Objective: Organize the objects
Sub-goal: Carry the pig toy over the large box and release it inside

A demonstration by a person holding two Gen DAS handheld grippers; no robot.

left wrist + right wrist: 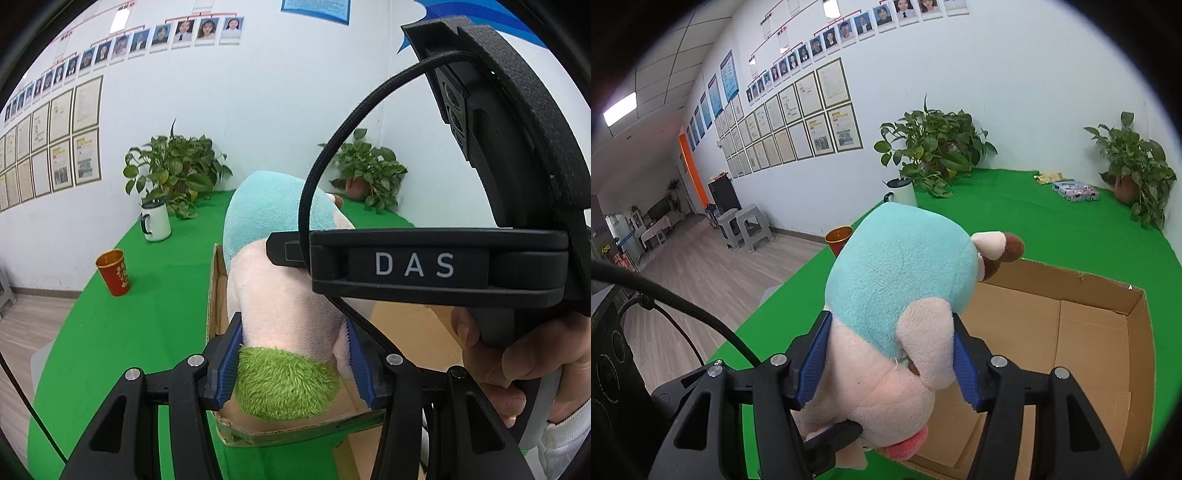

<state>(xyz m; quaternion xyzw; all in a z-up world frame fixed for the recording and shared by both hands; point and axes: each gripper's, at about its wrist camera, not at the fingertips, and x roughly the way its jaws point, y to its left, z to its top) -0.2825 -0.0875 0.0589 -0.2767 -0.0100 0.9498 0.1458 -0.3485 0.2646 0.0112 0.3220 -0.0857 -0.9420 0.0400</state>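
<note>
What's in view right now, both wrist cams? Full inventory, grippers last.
soft plush toy: 1, turquoise, pale pink and green; held over the box by both grippers
open cardboard box: 1, brown; on the cloth, nothing seen inside
green table cloth: 1, covers the table
red paper cup: 1, red with gold; near the cloth's left edge
white enamel mug: 1, dark rim; by the left plant
potted plants: 2, green; against the back wall
flat printed box: 1, blue-pink; back right
grey plastic stools: 2, on the floor
left gripper: shut on the toy
right gripper: shut on the toy
hand: 1, on the right gripper's handle
</note>
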